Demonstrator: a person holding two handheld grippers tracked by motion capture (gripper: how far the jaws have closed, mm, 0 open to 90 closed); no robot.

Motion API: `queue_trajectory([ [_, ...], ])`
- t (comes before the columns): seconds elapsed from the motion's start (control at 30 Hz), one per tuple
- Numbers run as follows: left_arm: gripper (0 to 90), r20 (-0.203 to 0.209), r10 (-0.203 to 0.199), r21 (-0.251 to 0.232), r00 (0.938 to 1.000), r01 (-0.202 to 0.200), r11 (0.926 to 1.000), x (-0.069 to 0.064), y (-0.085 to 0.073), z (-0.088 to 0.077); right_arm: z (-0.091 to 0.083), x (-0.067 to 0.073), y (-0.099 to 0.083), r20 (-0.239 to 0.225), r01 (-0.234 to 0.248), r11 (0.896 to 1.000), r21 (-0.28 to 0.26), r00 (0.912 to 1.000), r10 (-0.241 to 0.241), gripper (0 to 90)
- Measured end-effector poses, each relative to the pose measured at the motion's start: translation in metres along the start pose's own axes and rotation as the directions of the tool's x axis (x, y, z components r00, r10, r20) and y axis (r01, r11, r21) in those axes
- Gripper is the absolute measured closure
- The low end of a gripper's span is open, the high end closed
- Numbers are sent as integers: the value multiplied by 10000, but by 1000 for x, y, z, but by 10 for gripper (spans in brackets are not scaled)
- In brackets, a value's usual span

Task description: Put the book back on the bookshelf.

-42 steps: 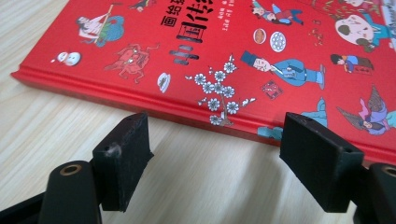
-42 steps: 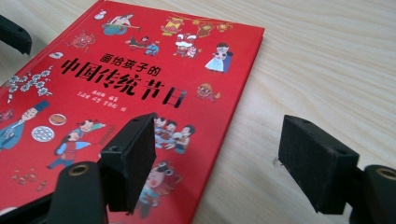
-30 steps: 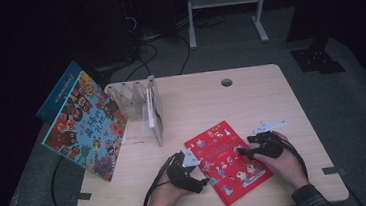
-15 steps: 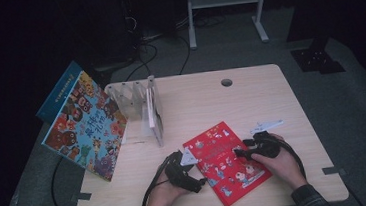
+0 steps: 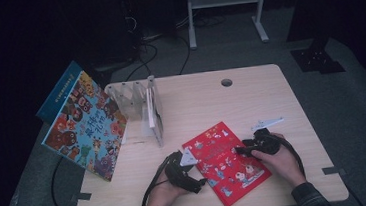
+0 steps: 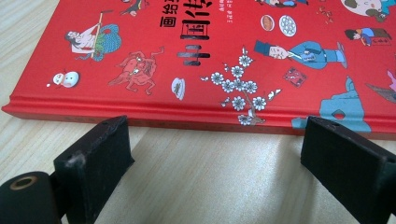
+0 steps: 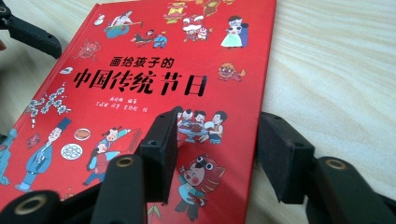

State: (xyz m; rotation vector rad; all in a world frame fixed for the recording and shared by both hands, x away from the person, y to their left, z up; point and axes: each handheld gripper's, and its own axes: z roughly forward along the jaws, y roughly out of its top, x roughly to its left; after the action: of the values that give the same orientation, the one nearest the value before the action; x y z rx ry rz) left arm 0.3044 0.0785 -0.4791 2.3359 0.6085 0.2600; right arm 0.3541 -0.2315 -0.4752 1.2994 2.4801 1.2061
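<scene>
Two grippers work on one red book [image 5: 225, 163] that lies flat on the surface [image 5: 206, 106], between the two hands. The left gripper [image 5: 190, 158] rests low beside the book's spine edge; in the left gripper view its jaws stand wide apart, with the spine just in front of them and nothing between the pads. The right gripper [image 5: 244, 150] sits at the opposite long edge. Its jaws have just been closing, and in the right gripper view one jaw lies over the cover while the other is beside the edge, over the bare wood. The edge is between them, but I cannot see the pads pressing on it yet, so I judge them apart and not clamped.

The step in hand seems to be taking hold of the book, probably to lift it. Far from the left gripper stands a clear rack [image 5: 139, 109] with a thin book in it, and a large picture book [image 5: 85, 126] leans beside it. The next move calls for the right jaws to close fully on the edge, then a careful lift, with the left gripper steadying the spine.
</scene>
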Motion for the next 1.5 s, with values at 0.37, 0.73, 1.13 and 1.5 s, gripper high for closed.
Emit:
queue_trajectory([
  [0.37, 76, 234, -279, -121, 9993, 282, 9995, 4, 0, -1, -3, -13, 1, -664, -862, 9961, -188, 9942, 848, 657],
  [0.73, 75, 246, -230, -69, 9994, 232, 9997, 4, -2, -2, -11, -15, 3, -1276, -1047, 9922, -675, 9872, 955, 666],
  [1.13, 76, 77, -243, -109, 9997, 244, 9996, 5, -3, -2, -27, 8, 26, -2619, -35, 9992, -405, 9651, -73, 590],
  [1.5, 77, 35, -58, -23, 10000, 58, 10000, 5, -3, -3, -26, 6, 53, -3598, 466, 9981, 399, 9326, -291, 623],
])
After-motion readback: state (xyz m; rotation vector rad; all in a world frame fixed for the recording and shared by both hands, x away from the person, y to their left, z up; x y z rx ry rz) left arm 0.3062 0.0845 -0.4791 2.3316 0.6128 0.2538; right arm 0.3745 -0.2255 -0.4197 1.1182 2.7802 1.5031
